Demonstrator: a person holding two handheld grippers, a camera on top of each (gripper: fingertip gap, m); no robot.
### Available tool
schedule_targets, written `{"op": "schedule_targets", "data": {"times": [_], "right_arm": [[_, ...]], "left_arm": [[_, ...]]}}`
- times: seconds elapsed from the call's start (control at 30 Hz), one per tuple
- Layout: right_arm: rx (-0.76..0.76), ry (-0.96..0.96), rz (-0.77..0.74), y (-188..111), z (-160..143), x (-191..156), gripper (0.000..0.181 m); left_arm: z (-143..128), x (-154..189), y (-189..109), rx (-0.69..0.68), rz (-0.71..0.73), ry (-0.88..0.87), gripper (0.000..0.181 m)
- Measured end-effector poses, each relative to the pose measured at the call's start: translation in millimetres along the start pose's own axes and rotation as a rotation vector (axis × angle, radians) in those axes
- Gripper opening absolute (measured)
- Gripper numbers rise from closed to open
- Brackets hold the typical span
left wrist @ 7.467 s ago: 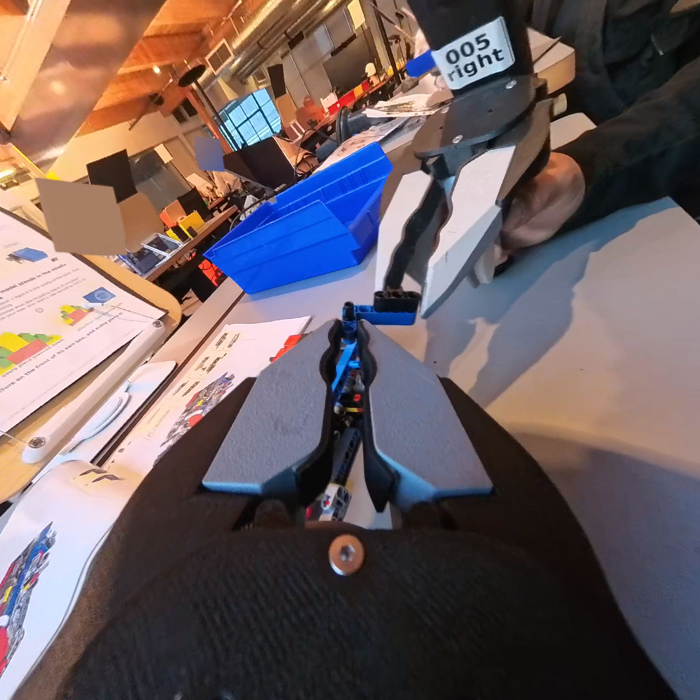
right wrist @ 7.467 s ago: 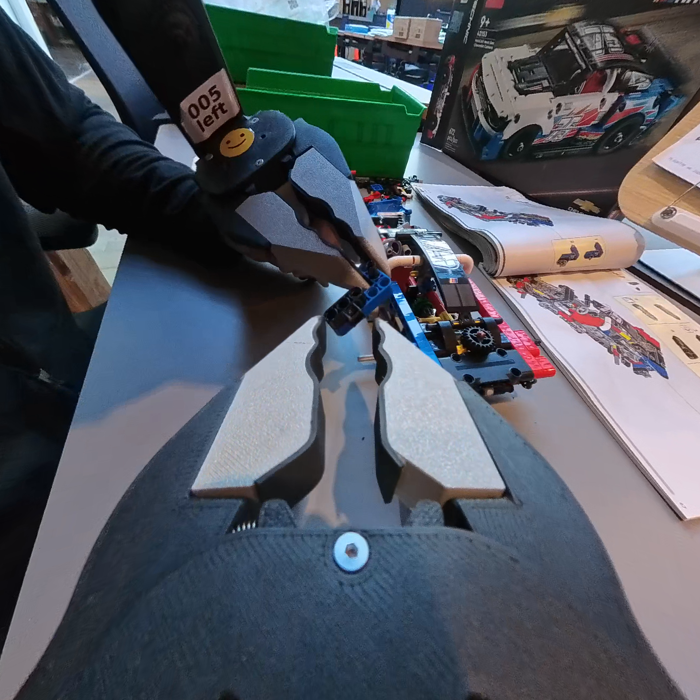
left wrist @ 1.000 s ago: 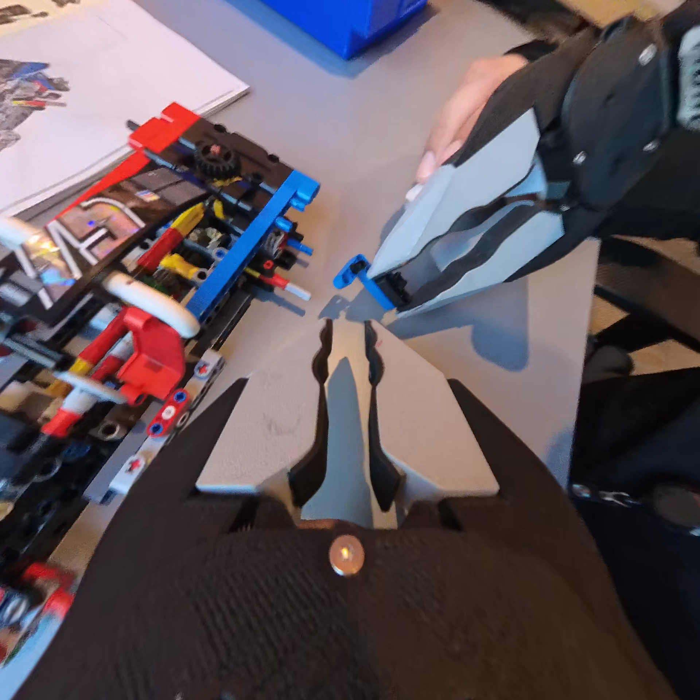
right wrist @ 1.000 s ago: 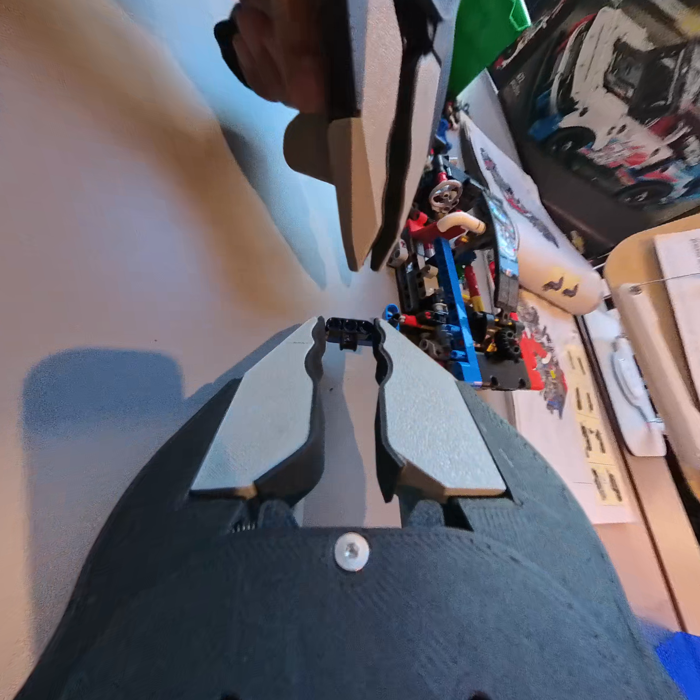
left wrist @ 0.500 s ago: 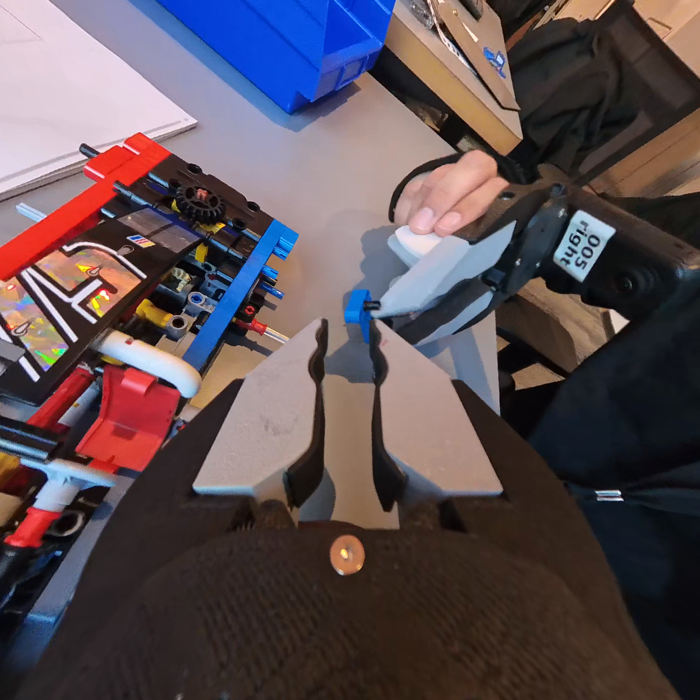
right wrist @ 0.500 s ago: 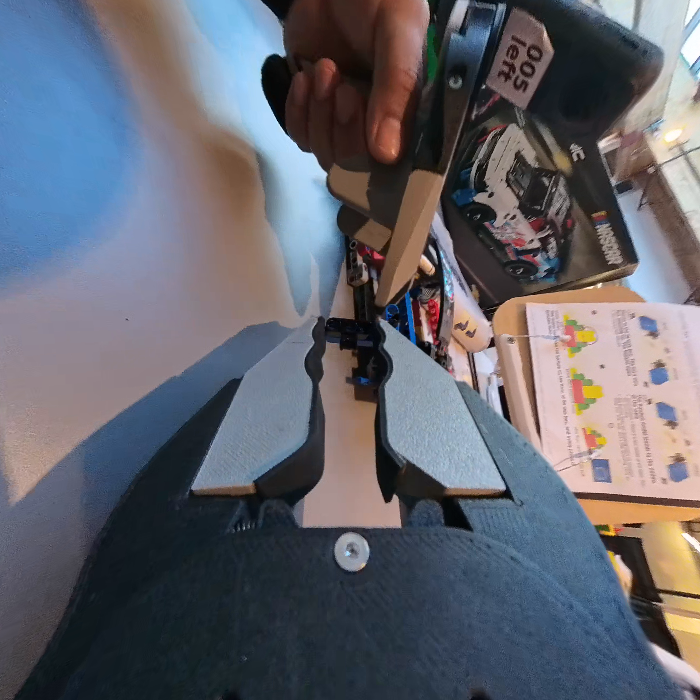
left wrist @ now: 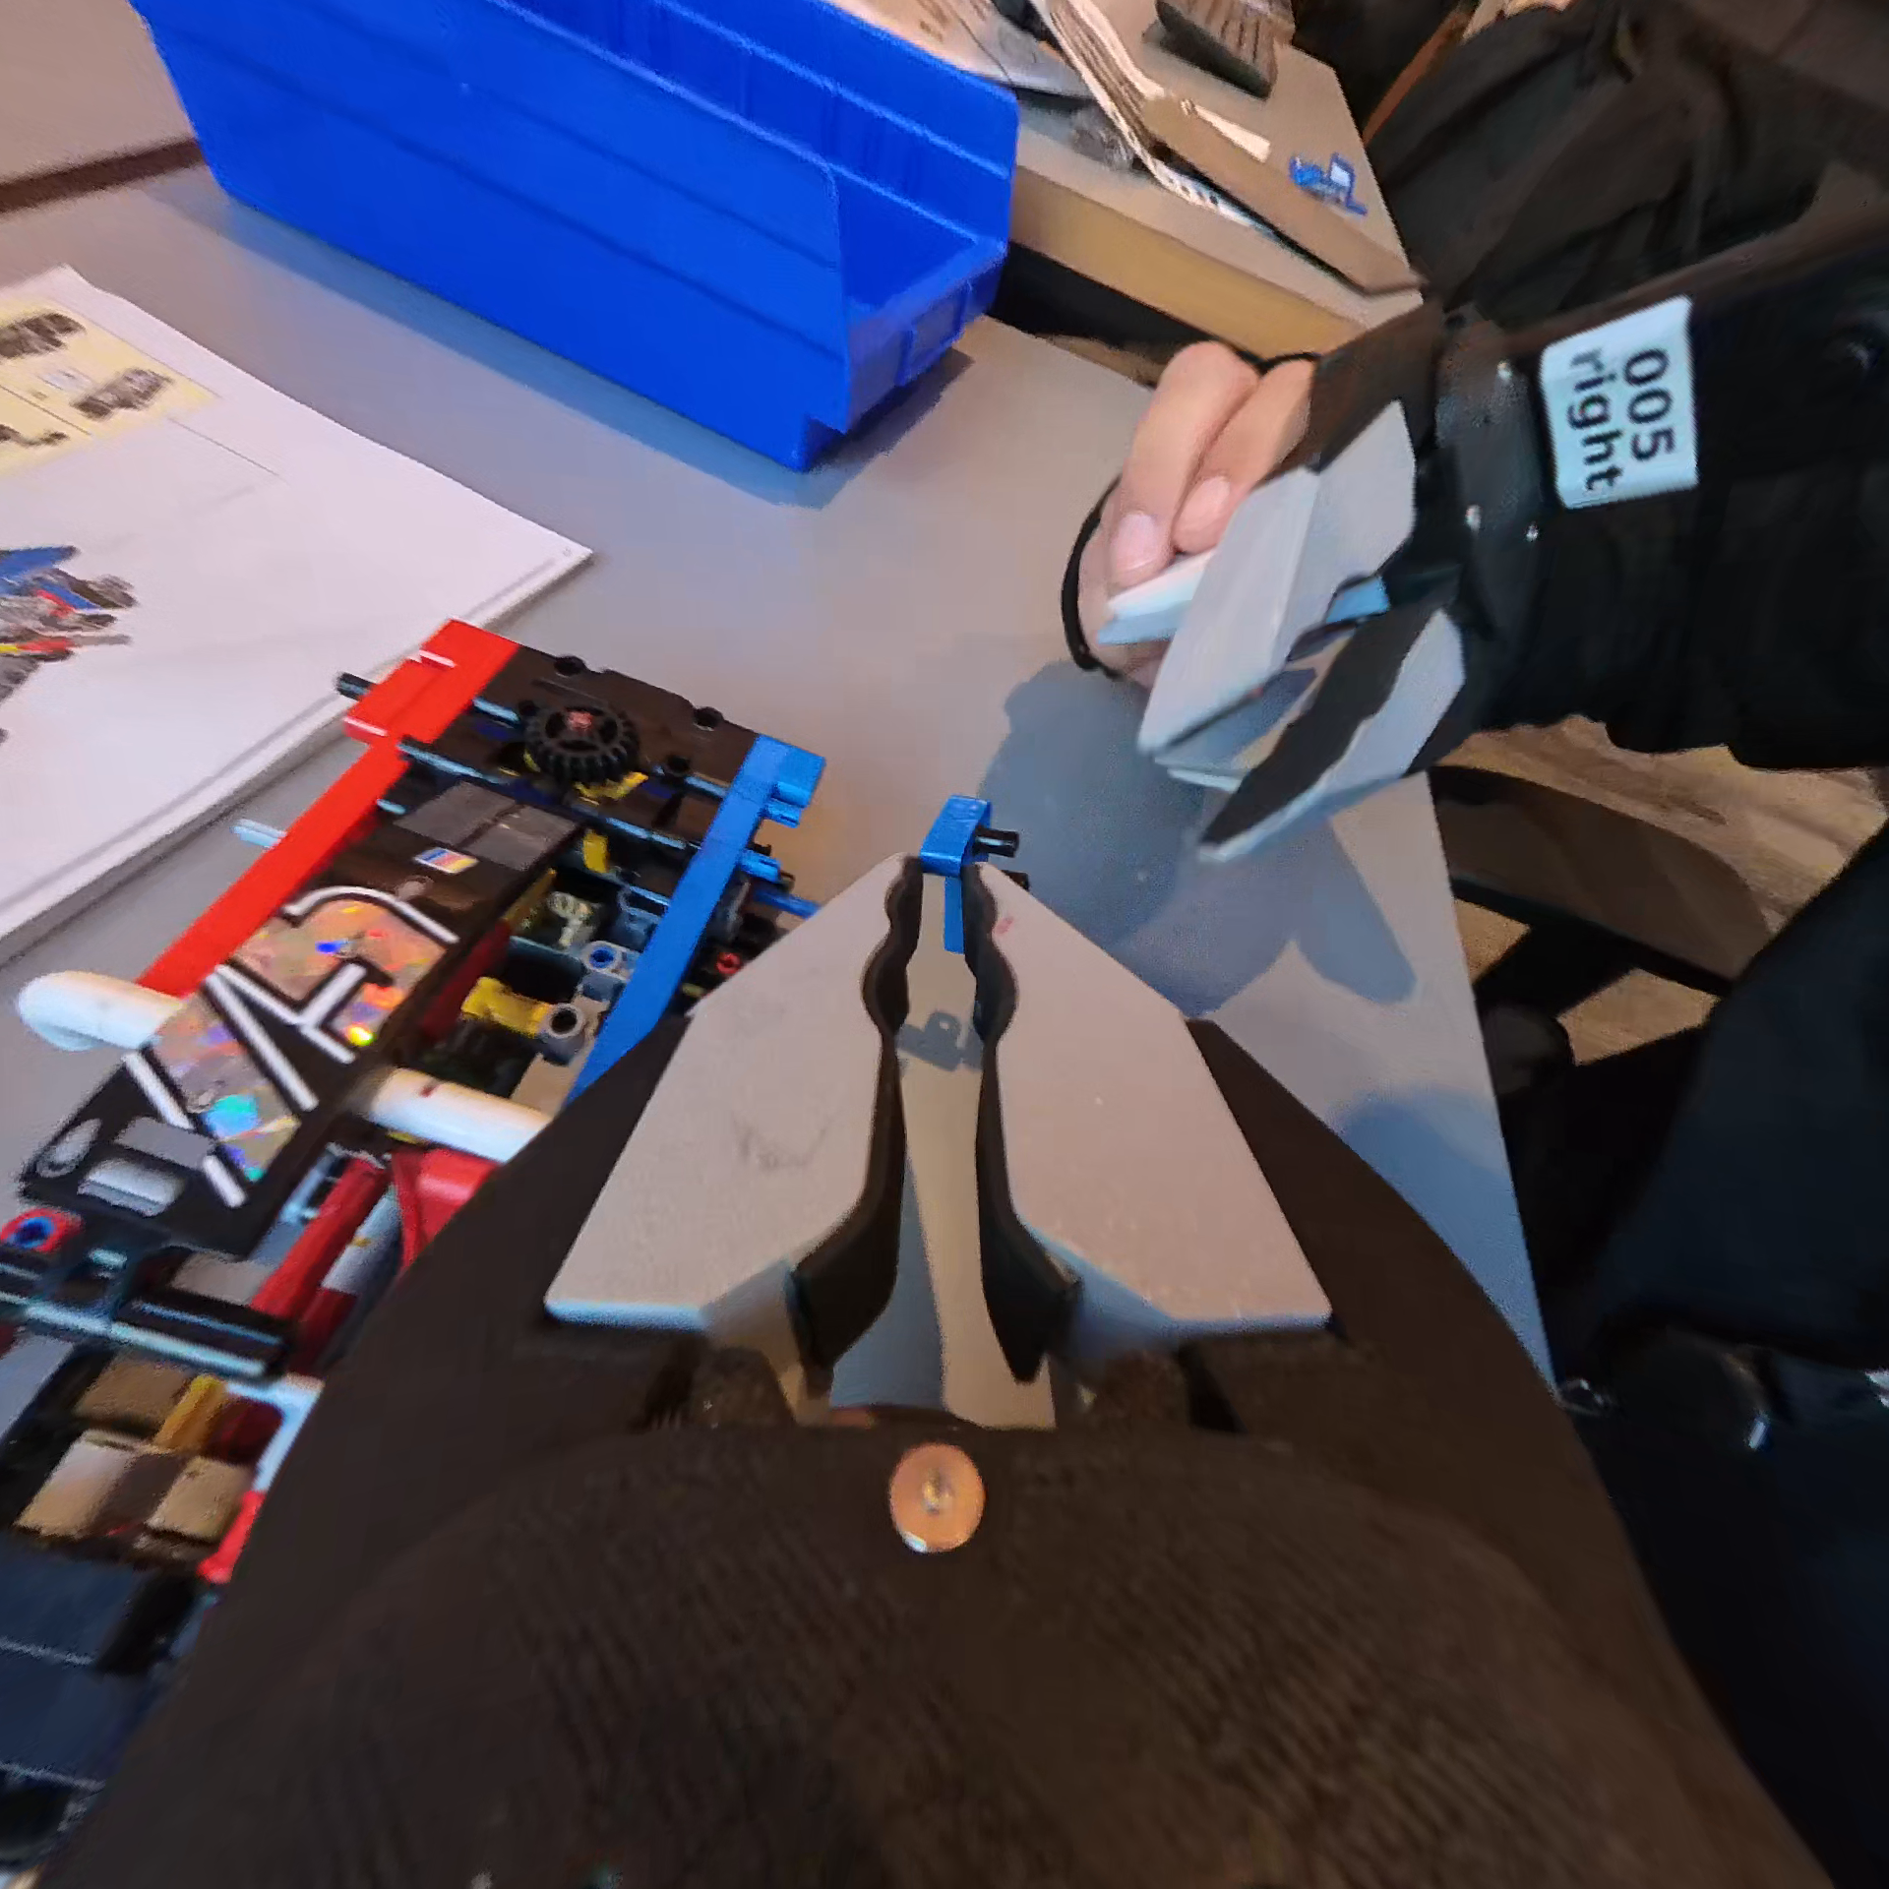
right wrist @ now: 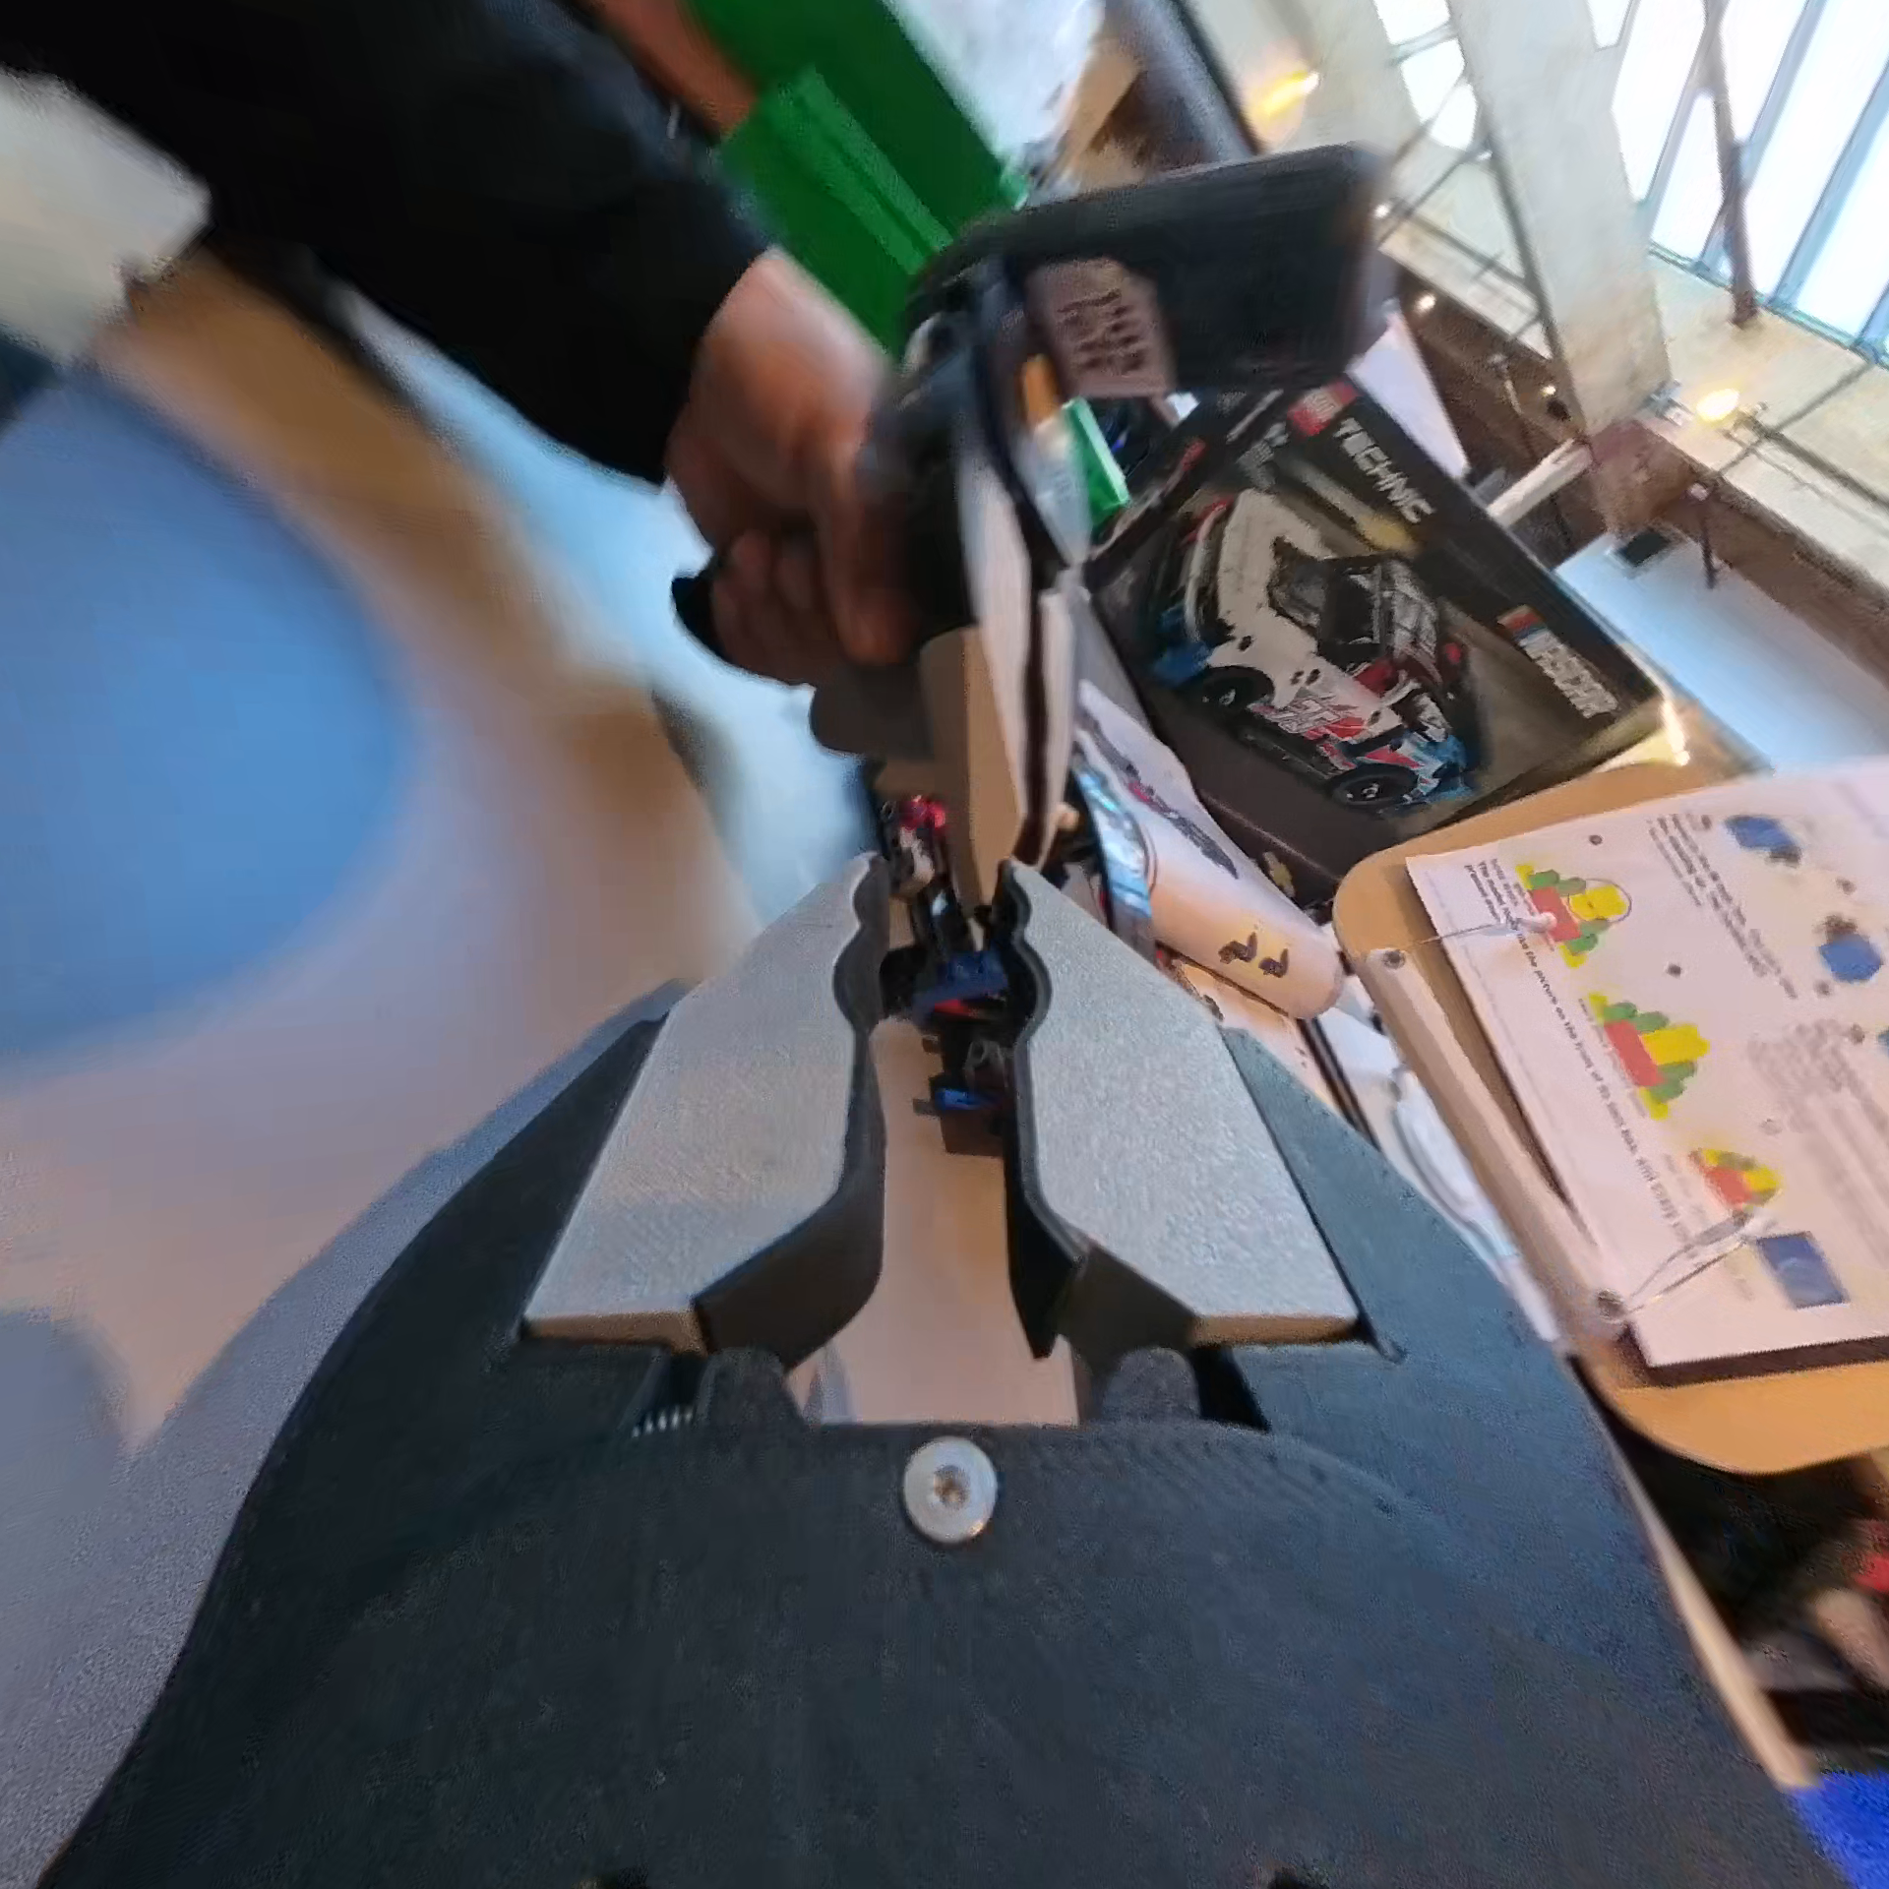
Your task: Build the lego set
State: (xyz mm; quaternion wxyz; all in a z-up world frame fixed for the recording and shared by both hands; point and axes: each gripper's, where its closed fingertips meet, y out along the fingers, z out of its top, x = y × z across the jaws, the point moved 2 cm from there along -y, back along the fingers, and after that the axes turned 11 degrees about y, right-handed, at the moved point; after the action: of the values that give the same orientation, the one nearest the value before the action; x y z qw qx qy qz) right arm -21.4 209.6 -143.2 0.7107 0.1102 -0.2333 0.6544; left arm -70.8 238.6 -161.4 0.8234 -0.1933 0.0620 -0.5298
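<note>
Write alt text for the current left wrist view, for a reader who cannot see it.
The left gripper pinches a small blue lego piece at its fingertips above a grey table. The partly built lego car lies to its left, the right gripper hovers to its right, and a blue bin sits behind.

An open-plan workshop or maker space. Evidence: grey table (left wrist: 869, 572) carrying a blue parts bin (left wrist: 613, 204) and printed instruction sheets (left wrist: 204, 532); green storage bins (right wrist: 848, 184); neighbouring cluttered workbench (left wrist: 1176, 235); large industrial windows (right wrist: 1738, 153) and rough structural framing.
</note>
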Motion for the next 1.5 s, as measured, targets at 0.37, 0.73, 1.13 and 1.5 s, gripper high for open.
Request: {"op": "schedule_targets", "data": {"times": [0.37, 0.73, 1.13, 1.5], "right_arm": [[-0.078, 0.631, 0.169, 8, -26, 37, 0.014], [-0.191, 0.544, 0.237, 17, -43, 30, 0.004], [-0.318, 0.403, 0.125, 30, -62, 29, 0.004], [-0.263, 0.482, 0.087, 28, -58, 38, 0.004]], "left_arm": [[7, -1, 5, 0.084, 0.101, 0.223, 0.005], [-1, -5, 10, 0.017, 0.085, 0.125, 0.005], [-6, -31, 6, -0.322, 0.255, 0.259, 0.027], [-5, -26, 11, -0.327, 0.202, 0.341, 0.027]]}}
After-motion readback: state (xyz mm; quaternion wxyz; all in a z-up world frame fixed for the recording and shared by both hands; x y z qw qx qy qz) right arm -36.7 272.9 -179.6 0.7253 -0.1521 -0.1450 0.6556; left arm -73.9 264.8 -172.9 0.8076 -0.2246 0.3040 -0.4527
